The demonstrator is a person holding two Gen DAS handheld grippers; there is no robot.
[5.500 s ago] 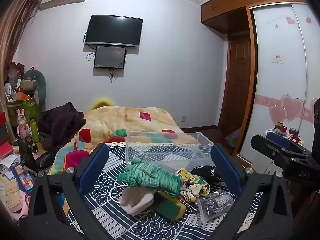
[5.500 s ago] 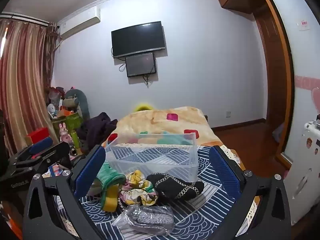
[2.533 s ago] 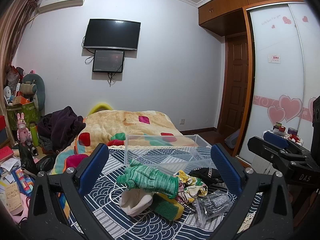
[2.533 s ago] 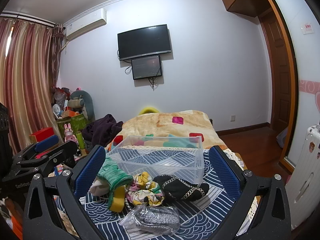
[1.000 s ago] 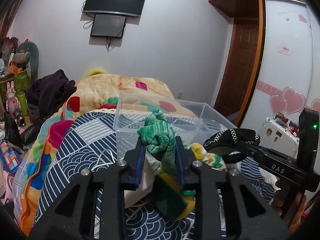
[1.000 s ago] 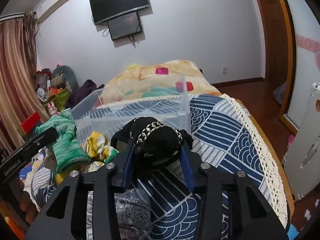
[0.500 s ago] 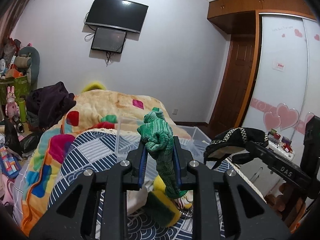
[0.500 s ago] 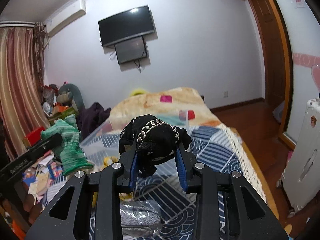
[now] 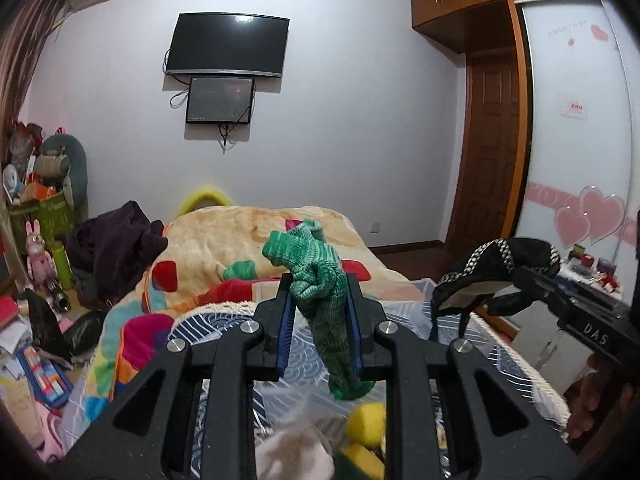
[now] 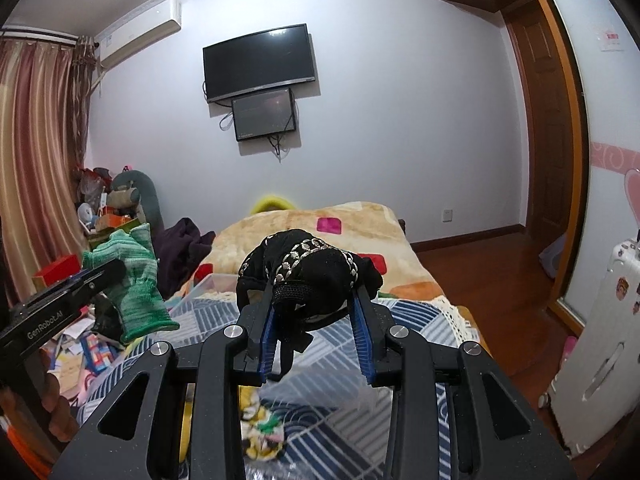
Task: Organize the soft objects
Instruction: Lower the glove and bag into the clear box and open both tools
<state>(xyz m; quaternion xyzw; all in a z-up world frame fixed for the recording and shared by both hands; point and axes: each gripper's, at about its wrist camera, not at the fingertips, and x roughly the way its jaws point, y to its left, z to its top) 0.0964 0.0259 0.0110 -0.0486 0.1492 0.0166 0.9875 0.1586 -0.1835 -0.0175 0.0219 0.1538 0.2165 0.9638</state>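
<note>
My left gripper (image 9: 320, 300) is shut on a green knitted glove (image 9: 320, 280) and holds it up above the bed; the glove also shows in the right wrist view (image 10: 136, 280). My right gripper (image 10: 314, 304) is shut on a black studded fabric piece (image 10: 312, 272), also held up; it shows at the right of the left wrist view (image 9: 496, 268). The clear plastic bin (image 9: 420, 292) lies below, mostly hidden behind both grippers. A yellow sponge (image 9: 366, 420) and a white soft item (image 9: 296, 452) lie under the left gripper.
A blue-and-white patterned cloth (image 10: 416, 316) covers the bed end, a colourful blanket (image 9: 224, 248) lies beyond. A yellow floral cloth (image 10: 260, 432) lies below the right gripper. Clutter fills the floor at left (image 9: 36, 320). A white suitcase (image 10: 600, 340) stands at right.
Both grippers closed on their items, the left on the green glove and the right on the black piece, and lifted them up off the pile; in the last half second both rose slightly higher.
</note>
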